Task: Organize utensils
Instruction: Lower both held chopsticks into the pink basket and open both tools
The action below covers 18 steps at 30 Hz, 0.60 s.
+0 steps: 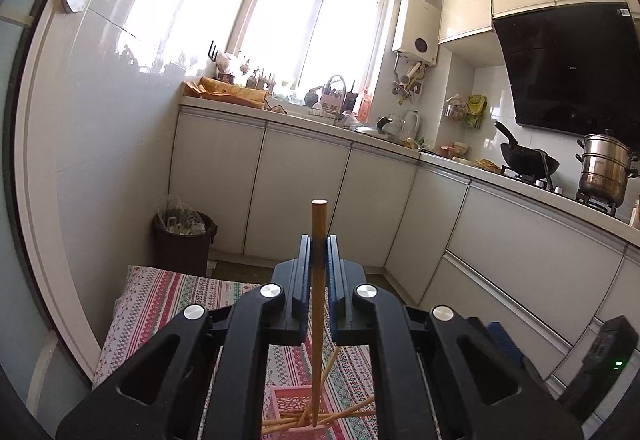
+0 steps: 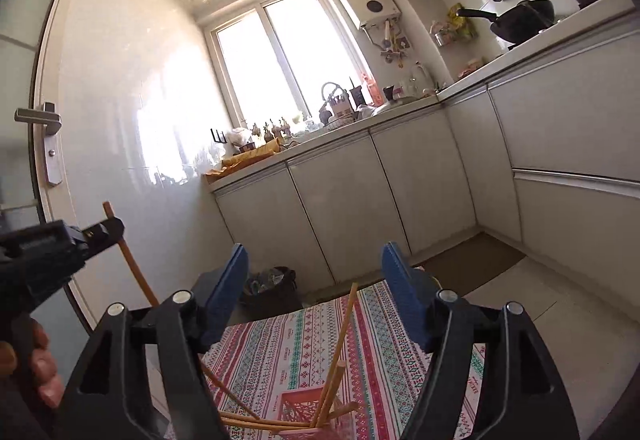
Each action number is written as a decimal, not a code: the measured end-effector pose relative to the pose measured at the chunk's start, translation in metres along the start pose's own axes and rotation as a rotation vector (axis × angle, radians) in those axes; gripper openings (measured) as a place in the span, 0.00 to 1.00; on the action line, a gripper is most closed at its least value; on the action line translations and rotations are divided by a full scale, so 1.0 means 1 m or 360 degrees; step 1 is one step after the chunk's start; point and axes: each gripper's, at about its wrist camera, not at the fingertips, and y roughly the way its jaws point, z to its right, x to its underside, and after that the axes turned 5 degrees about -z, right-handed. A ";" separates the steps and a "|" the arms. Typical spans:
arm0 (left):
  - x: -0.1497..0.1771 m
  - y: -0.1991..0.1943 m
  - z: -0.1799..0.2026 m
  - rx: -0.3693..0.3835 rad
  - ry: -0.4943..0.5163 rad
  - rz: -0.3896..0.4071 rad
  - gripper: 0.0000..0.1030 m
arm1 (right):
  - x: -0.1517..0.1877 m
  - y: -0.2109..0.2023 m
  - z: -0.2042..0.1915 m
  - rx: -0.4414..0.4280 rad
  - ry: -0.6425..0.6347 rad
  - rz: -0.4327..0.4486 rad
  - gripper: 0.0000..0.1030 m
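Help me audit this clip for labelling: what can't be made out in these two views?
- Pink basket: left wrist view, mostly hidden by the left gripper; lower part cut off by the frame edge.
- Held chopstick: whether its lower tip touches the basket, unclear.
- Right gripper, open: right wrist view, chopsticks below; their count unclear, cropped.

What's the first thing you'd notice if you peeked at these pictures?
A wooden chopstick stands upright, pinched by the left gripper in the middle of its view. Below it, a pink basket on the striped tablecloth holds more chopsticks leaning every which way. The right gripper has blue fingers spread wide, holding nothing.
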 end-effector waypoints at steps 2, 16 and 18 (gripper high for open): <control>0.007 0.019 0.002 -0.0041 0.0009 -0.0011 0.07 | -0.001 -0.005 0.009 0.0000 0.0006 -0.0009 0.67; 0.028 0.014 0.001 -0.0144 -0.0045 -0.0039 0.47 | 0.002 -0.017 0.029 0.0060 0.0062 -0.0044 0.74; 0.029 0.009 0.006 -0.0162 -0.0008 -0.0041 0.47 | 0.001 -0.019 0.025 0.0087 0.0055 -0.0056 0.76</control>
